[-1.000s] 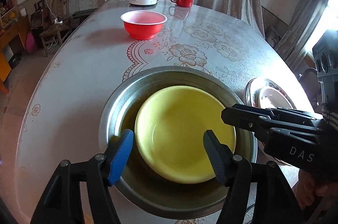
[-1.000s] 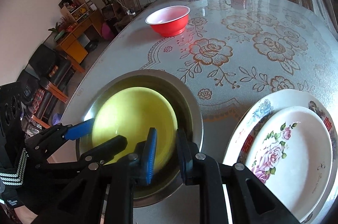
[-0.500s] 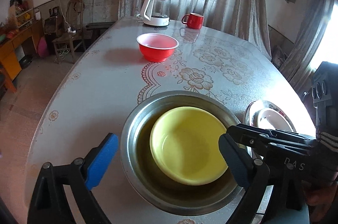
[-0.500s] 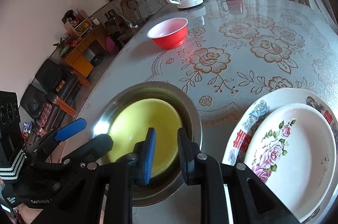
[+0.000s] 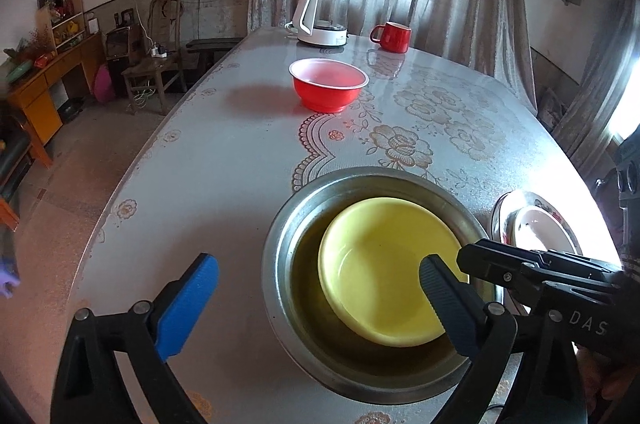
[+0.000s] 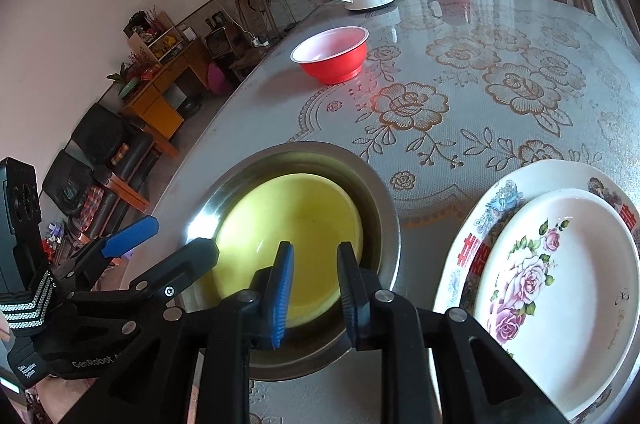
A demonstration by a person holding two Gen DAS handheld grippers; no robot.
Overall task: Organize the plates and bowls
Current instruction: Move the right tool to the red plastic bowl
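Note:
A yellow bowl sits inside a steel bowl near the table's front edge; both show in the right wrist view, the yellow bowl and the steel bowl. A red bowl stands farther back, also in the right wrist view. Two floral plates are stacked at the right, the smaller plate on the larger plate. My left gripper is wide open and empty, above the steel bowl's left rim. My right gripper is narrowly open and empty over the bowls' near edge.
A glass kettle and a red mug stand at the far end of the flower-patterned table. Chairs and a wooden cabinet stand on the floor to the left.
My left gripper has opened wide and drawn back and left from the yellow bowl. My right gripper has pulled back slightly.

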